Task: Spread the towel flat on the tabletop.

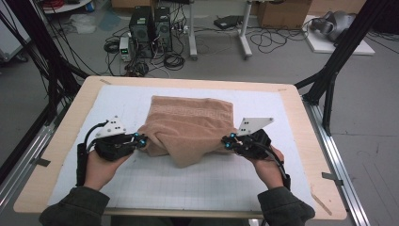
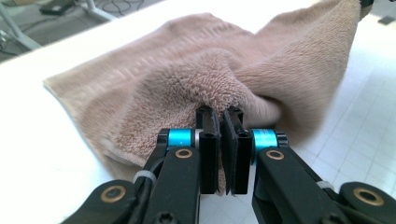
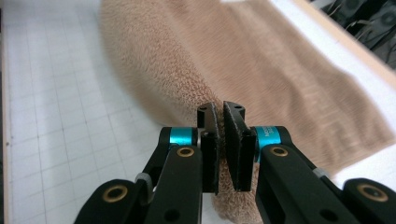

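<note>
towel [image 1: 188,127]: soft, limp, light terry; sags btwn both grippers, far part on bench [image 1: 61,155]
L gripper [image 2: 223,122]: clamped on near corner
R gripper [image 3: 223,116]: clamped on other near corner
hold: corners, pinch deep, fabric may slip

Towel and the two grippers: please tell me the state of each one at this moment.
towel: near edge lifted at both corners, sagging in the middle, far part flat on the table.
left gripper: shut on the towel's near left corner.
right gripper: shut on the towel's near right corner.
</note>
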Demonstrator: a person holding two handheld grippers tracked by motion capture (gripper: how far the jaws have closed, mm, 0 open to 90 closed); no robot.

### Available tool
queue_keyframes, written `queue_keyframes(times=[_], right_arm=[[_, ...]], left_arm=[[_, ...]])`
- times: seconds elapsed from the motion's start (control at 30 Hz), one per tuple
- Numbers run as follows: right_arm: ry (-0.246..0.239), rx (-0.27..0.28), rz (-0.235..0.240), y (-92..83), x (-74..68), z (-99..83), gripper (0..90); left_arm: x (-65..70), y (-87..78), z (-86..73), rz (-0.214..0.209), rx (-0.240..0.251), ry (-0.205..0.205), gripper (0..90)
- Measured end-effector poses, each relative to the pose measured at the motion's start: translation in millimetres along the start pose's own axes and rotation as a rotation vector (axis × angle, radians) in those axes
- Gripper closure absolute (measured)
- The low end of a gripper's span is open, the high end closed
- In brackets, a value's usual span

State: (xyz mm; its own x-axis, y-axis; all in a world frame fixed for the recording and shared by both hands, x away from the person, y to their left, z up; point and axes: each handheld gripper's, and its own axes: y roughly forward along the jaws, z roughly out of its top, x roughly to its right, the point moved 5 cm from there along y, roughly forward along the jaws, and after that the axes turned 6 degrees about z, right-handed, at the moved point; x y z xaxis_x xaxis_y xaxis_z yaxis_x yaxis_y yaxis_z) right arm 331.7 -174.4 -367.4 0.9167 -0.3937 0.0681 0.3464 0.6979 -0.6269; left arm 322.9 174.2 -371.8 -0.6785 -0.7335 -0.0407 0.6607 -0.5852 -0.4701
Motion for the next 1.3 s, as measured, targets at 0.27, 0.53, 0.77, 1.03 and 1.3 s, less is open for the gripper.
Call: queue_keyframes(times=[0.27,0.53,0.77,1.03,1.3], right_arm=[[0.072,-0.03,-0.027,12.3,29.8,-2.4,85.0],[0.24,-0.172,-0.041,65.0,76.2,-33.1,84.5],[0.269,-0.16,-0.036,72.8,81.5,-41.9,74.7],[0.212,-0.039,-0.042,22.0,57.7,-31.7,67.6],[0.122,-0.056,-0.001,18.1,21.2,-37.8,69.1]], left_arm=[[-24.2,30.5,-9.6,0.065,-0.099,-0.019,85.5],[-47.6,98.4,-30.5,0.104,-0.201,-0.137,85.3],[-50.5,103.4,-35.8,0.09,-0.22,-0.163,75.0],[-46.4,52.6,-24.9,0.092,-0.15,-0.095,65.5],[-28.9,46.8,-40.6,0.005,-0.167,-0.073,70.4]])
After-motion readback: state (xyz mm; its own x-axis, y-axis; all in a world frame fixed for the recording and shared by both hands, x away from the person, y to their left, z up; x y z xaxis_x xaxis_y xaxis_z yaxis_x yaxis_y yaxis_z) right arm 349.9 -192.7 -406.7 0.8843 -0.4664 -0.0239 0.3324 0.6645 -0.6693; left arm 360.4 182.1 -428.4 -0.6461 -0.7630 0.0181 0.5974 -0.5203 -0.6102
